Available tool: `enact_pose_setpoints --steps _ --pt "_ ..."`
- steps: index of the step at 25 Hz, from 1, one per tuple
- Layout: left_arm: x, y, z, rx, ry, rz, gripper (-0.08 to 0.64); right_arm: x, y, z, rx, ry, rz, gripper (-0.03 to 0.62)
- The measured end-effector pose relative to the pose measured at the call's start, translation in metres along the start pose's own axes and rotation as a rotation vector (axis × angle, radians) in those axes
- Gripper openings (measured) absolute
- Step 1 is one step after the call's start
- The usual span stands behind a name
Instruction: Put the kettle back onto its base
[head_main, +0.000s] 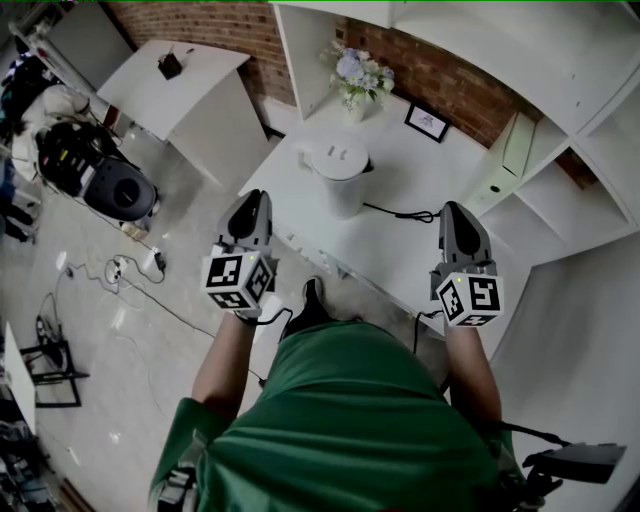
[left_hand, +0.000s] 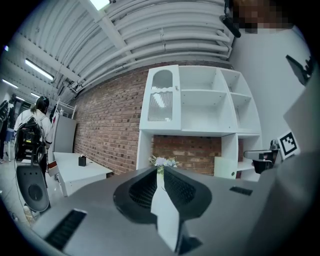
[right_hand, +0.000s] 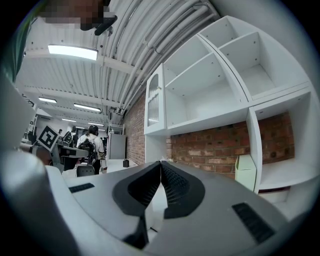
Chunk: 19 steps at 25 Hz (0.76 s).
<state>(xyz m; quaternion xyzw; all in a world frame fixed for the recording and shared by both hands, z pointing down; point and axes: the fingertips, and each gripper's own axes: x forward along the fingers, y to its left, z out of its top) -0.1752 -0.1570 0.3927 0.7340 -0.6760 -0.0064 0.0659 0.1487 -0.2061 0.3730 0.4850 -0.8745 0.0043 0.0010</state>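
Note:
A white kettle (head_main: 340, 176) with a lid stands upright on the white table (head_main: 420, 190), with a black cord (head_main: 400, 213) trailing from its foot to the right. Whether a base lies under it I cannot tell. My left gripper (head_main: 256, 202) hovers at the table's near left edge, short of the kettle, with its jaws shut and empty. My right gripper (head_main: 456, 212) hangs over the table's near right part, also shut on nothing. In both gripper views, left gripper (left_hand: 160, 172) and right gripper (right_hand: 161, 164), the pads meet at the tips.
A vase of flowers (head_main: 357, 75) and a small picture frame (head_main: 427, 122) stand behind the kettle. White shelving (head_main: 560, 150) with a pale green box (head_main: 518, 145) rises on the right. A second white table (head_main: 175, 85) and cables on the floor lie to the left.

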Motion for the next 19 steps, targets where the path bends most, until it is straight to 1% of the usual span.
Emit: enact_pose_setpoints --steps 7,14,19 --pt "-0.010 0.006 0.003 0.008 0.010 0.013 0.055 0.003 0.010 0.000 0.014 -0.001 0.022 0.025" --pt "-0.021 0.014 -0.014 0.007 0.052 0.034 0.055 0.003 0.018 -0.015 0.030 0.023 0.038 0.025" --pt "-0.021 0.014 -0.021 0.011 0.068 0.038 0.055 0.001 0.016 -0.022 0.035 0.031 0.038 0.025"
